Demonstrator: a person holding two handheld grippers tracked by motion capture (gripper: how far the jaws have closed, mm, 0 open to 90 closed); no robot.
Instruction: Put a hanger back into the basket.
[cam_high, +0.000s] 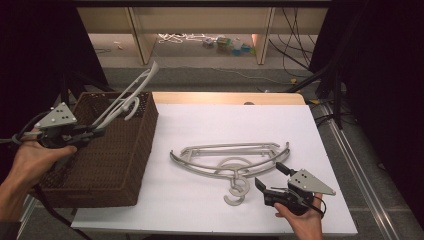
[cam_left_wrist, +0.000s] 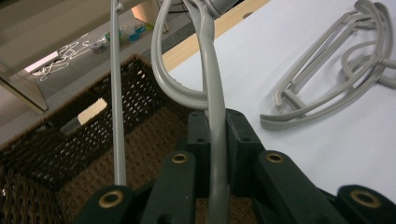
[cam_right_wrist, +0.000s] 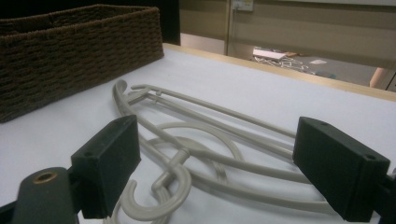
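A pale grey plastic coat hanger (cam_high: 125, 100) is clenched in the left tongs (cam_high: 97, 131), which grip one of its slim curved arms between the closed jaws; in the left gripper view that arm (cam_left_wrist: 215, 140) runs straight up between the two black pads. The hanger is a smooth, rounded moulding with a curved shoulder bar, a straight lower rail and a looped hook. It slants up and away from the tongs, its far end rising above the far rim of the dark brown woven basket (cam_high: 135, 165), so it hangs over the basket's open top at the left of the desk (cam_high: 200, 210).

More hangers of the same grey kind (cam_high: 230, 160) lie flat in a small stack on the white desk surface, to the right of the basket, hooks pointing toward the near edge. The right tongs (cam_high: 271, 176) are released, jaws wide apart, resting just near-right of that stack; in the right gripper view the hooks (cam_right_wrist: 163, 186) sit between and slightly beyond the open jaws, with nothing gripped.
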